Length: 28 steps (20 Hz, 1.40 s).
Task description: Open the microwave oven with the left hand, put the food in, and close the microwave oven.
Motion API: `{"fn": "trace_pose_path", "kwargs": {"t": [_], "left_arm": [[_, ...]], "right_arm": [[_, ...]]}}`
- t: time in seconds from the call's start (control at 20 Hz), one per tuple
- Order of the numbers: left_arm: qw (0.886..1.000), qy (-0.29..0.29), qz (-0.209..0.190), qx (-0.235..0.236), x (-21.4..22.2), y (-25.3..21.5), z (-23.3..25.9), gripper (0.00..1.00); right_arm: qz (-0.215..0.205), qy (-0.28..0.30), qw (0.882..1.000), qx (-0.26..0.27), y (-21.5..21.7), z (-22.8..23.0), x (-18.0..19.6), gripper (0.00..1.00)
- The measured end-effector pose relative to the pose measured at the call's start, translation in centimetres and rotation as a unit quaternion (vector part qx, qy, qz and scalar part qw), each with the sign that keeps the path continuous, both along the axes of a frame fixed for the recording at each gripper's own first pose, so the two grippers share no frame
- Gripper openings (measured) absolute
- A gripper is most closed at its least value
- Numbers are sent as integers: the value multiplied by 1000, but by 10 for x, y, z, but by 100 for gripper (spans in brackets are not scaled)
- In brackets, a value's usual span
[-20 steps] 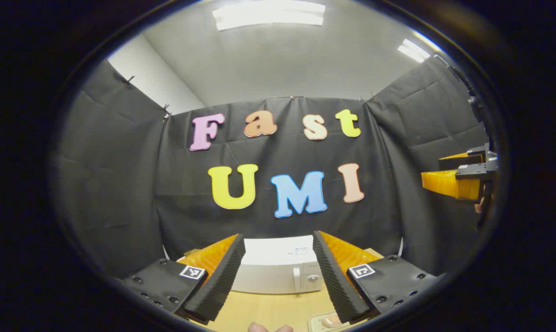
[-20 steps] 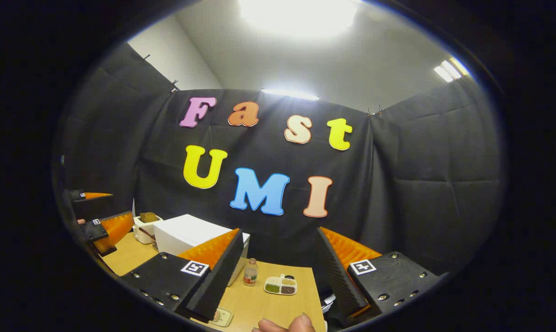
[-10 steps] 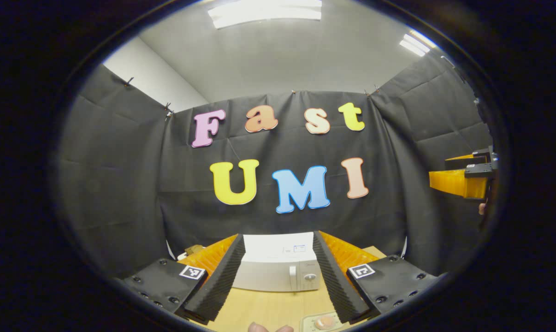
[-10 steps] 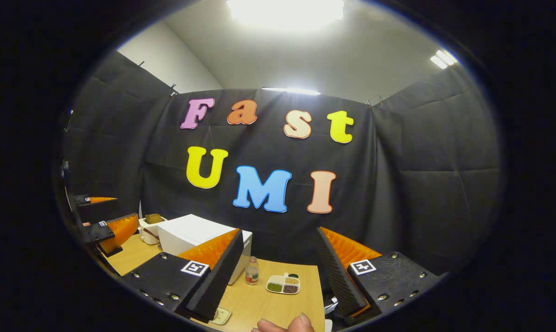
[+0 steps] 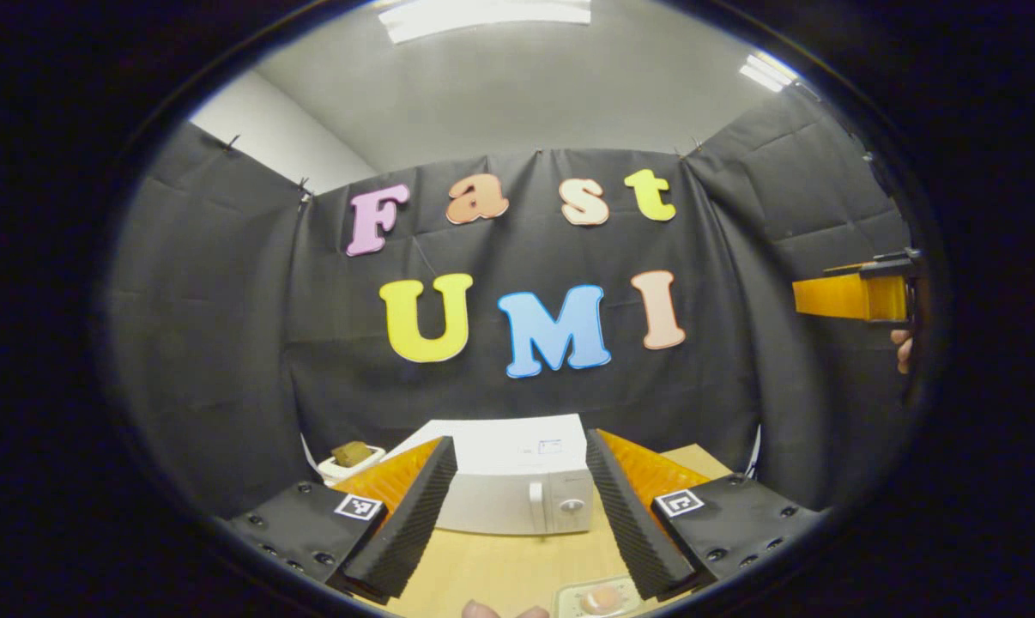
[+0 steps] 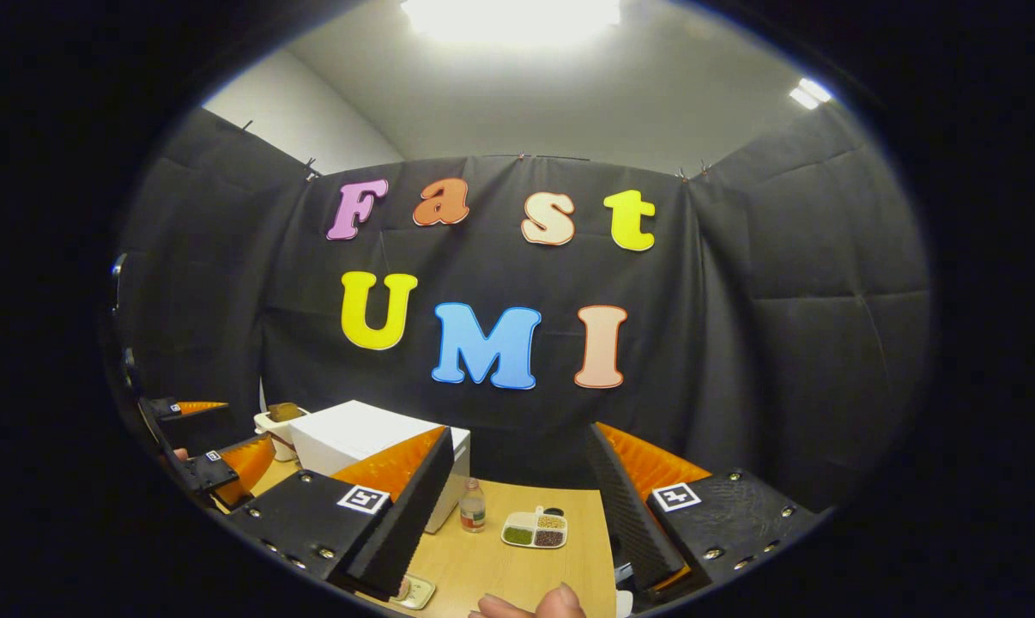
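None of the three steps looks begun, by my reading. In the left gripper view the microwave (image 5: 517, 489) stands on the counter (image 5: 500, 571) at 6 o'clock with its door shut, framed between the spread fingers of the left gripper (image 5: 517, 524), which holds nothing and is well short of the door handle (image 5: 535, 506). The food (image 5: 602, 598), something round on a small tray, lies at 5 o'clock near the front edge. In the right gripper view the right gripper (image 6: 522, 515) is also spread wide and empty, above the counter. Opening, loading and closing remain.
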<state>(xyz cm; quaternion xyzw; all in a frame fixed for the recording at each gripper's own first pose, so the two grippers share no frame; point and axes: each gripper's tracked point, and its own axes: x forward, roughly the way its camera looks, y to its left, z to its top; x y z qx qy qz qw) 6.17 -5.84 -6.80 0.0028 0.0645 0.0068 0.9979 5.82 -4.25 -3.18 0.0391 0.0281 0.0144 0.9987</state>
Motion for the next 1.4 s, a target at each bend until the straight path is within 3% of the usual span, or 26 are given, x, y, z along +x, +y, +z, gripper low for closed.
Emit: {"fn": "trace_pose_path", "kwargs": {"t": [0.3, 0.8, 1.1, 1.4], "left_arm": [[999, 29, -39, -10, 54, 22, -70, 100], [989, 86, -119, 7, 121, -7, -196, 99], [980, 154, -122, -12, 152, -14, -278, 99], [971, 209, -116, -4, 189, -17, -341, 89]], "right_arm": [[-49, 20, 998, -28, 21, -2, 27, 95], [-114, 101, 986, -68, 20, -43, 38, 96], [-134, 134, 978, -87, 13, -60, 41, 96], [-140, 160, 973, -92, 10, -75, 41, 96]]}}
